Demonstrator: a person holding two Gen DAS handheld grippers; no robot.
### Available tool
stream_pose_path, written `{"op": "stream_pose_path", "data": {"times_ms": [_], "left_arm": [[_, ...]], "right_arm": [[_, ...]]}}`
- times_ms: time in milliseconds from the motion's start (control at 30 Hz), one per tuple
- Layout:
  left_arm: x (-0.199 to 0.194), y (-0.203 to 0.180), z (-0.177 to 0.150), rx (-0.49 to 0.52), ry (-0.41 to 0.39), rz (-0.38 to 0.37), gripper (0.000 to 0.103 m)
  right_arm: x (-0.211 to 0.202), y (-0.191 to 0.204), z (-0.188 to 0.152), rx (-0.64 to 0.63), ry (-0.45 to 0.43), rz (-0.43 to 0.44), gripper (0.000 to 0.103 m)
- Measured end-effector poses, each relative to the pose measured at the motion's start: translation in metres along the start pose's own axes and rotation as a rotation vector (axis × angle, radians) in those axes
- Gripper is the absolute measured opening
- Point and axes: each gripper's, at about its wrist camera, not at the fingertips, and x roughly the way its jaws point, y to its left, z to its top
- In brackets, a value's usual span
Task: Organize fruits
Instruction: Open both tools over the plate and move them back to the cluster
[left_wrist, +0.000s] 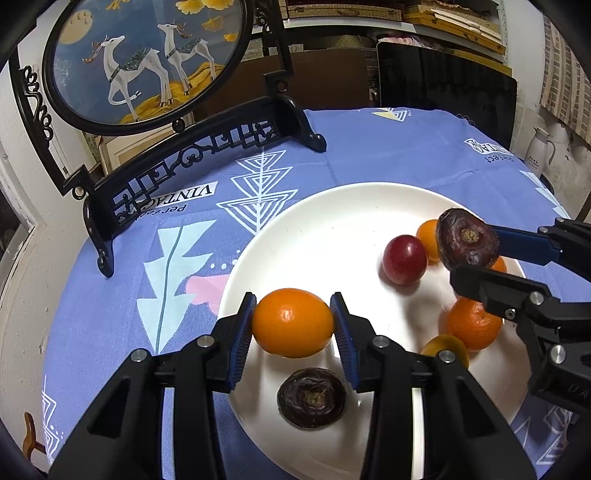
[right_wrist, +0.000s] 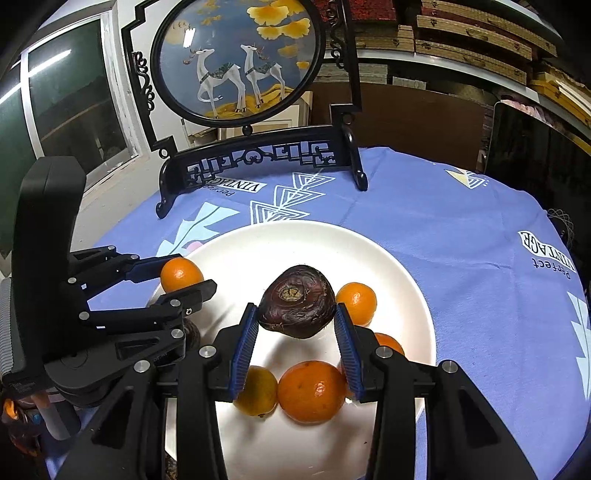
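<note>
Both grippers are loaded above the round white plate (left_wrist: 295, 221): the left gripper (left_wrist: 293, 323) clamps a smooth orange mandarin (left_wrist: 291, 322), and the right gripper (right_wrist: 295, 314) pinches a dark wrinkled purple-brown fruit (right_wrist: 297, 301), apparently lifted clear for sorting.

— What sort of room is this?
— A lived-in home, doubling as storage. The table (right_wrist: 461, 236) wears a printed blue cloth, an ornamental deer screen (right_wrist: 240, 62) stands on it, flat wooden boxes (right_wrist: 472, 40) fill the shelves, and a white jug (left_wrist: 540, 149) sits aside.
</note>
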Motion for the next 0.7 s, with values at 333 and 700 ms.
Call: {"op": "stream_pose_path", "data": {"times_ms": [333,700], "left_arm": [[-0.006,0.005,0.001,-0.003,-0.025,0.014,0.060],[-0.075,0.034,-0.050,-0.039,-0.078,-0.036,0.073]], "right_arm": [[-0.008,-0.006,0.000,0.012,-0.016,-0.024,0.054],[-0.086,0.021,-0.072,-0.030,0.015,0.068,0.061]]}}
